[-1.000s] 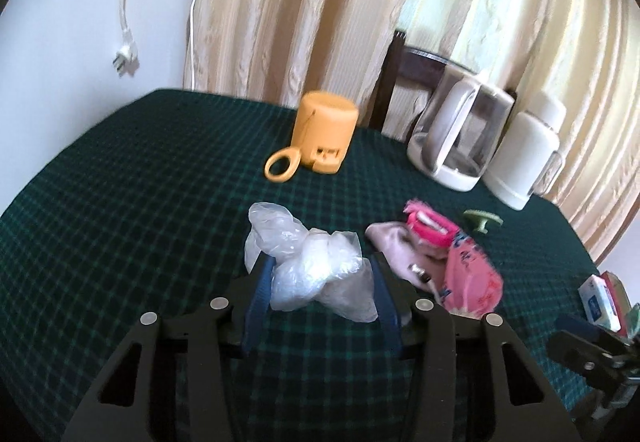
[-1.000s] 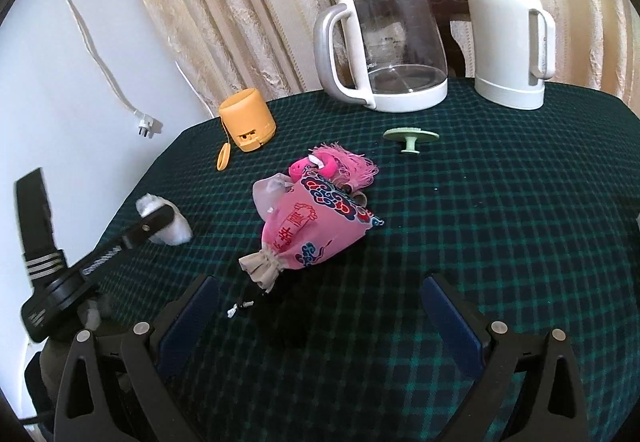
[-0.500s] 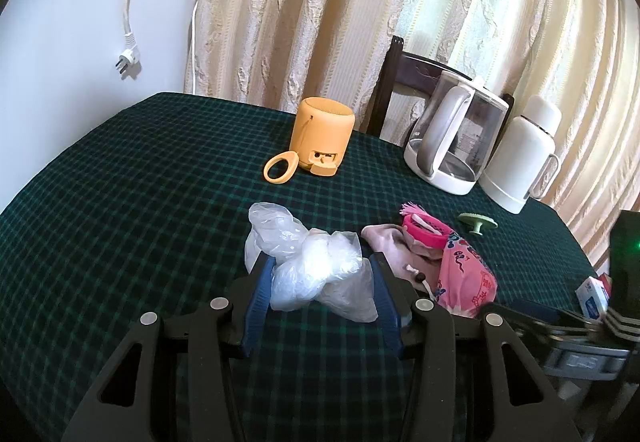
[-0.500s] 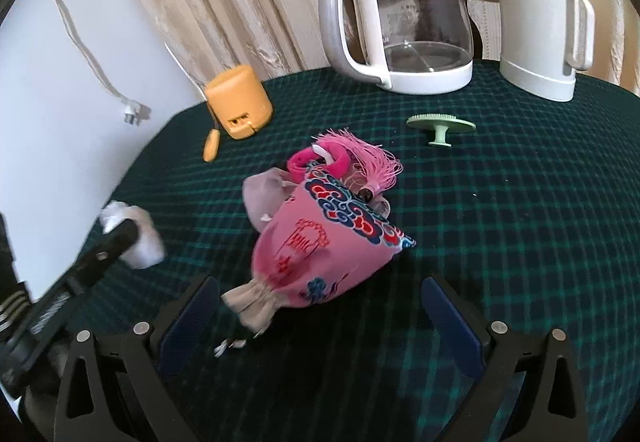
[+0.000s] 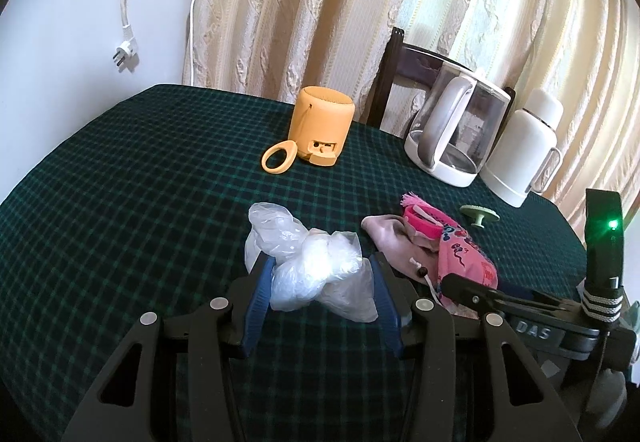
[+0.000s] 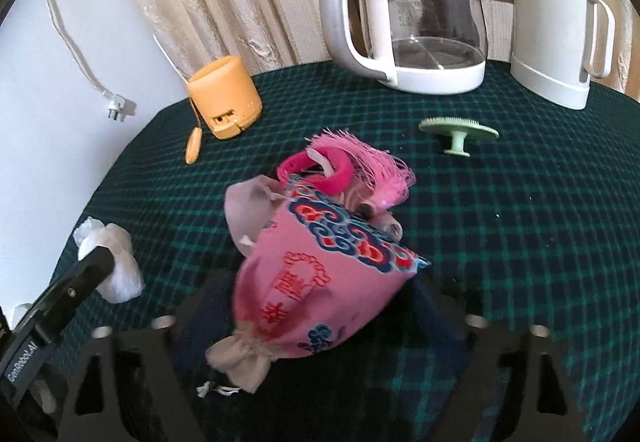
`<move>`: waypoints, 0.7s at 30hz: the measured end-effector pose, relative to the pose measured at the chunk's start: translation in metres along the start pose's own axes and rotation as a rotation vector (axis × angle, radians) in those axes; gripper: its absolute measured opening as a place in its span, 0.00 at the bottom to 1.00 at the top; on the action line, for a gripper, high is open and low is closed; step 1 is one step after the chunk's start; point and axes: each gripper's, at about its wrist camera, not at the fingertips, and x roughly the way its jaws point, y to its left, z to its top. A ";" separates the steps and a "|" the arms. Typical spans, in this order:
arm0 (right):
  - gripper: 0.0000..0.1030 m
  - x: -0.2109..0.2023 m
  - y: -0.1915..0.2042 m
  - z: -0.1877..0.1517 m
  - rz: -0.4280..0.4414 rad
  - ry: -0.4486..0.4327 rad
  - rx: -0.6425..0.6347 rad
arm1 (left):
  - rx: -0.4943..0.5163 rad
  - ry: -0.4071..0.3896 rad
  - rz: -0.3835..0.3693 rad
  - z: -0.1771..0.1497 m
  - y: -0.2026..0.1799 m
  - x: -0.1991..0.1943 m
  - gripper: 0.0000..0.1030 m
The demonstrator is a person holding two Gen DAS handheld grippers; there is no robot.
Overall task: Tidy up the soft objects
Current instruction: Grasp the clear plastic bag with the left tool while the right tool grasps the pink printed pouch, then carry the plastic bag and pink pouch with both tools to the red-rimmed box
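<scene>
Centrally, pink pouch (image 6: 320,278) between closing right claw (image 6: 316,306).

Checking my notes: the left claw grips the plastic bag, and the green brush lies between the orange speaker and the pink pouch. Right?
Not quite. The left claw does grip the plastic bag, but the right wrist view shows the green brush between the pink pouch and the white flask, not the orange speaker.

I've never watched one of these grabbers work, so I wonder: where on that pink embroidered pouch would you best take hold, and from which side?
Probably across the plump middle of the pink pouch, coming down from the near, tied end. It lies on its side on the table with its broad sides facing outward, and the right gripper, whose jaws have just been closing, already straddles it there. The gathered neck looks too thin and floppy.
</scene>
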 end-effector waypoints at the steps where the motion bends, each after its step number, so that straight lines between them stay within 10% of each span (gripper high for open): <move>1: 0.78 0.000 -0.001 0.000 0.007 -0.004 0.006 | 0.000 0.001 0.001 0.000 0.000 0.000 0.48; 21: 0.73 -0.075 -0.044 -0.010 0.051 -0.147 0.144 | 0.007 0.011 0.007 -0.003 -0.001 0.004 0.48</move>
